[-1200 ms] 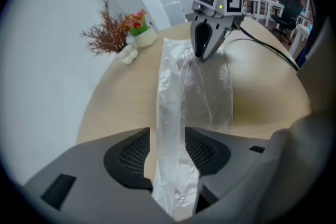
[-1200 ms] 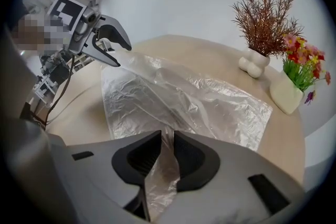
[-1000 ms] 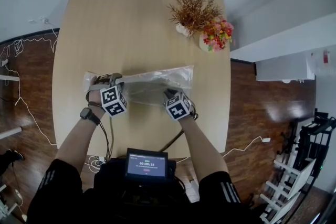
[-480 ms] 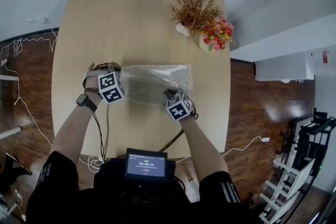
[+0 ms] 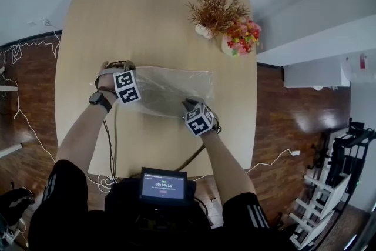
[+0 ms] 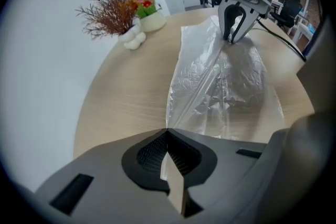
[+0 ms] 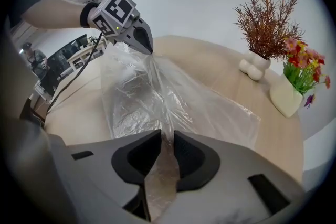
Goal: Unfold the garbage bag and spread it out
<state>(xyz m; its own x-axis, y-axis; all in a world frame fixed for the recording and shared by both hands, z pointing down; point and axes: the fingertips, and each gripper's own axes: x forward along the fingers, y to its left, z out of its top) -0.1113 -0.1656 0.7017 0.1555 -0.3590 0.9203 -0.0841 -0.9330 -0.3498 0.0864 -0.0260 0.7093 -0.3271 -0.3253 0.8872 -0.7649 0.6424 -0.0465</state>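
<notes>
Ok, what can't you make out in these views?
- Head view: marker cubes cover the jaws of the left gripper and right gripper.
- Left gripper view: its own body hides the near edge of the garbage bag.
- Head view: screen print too small.
- All views: which bag edge is the mouth; film clear, crumpled.

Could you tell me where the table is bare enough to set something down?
The far half of the table, beyond the garbage bag and left of the dried plant, is bare. The near edge is mostly free too. The far right corner is crowded with the plant and the flower pot.
</notes>
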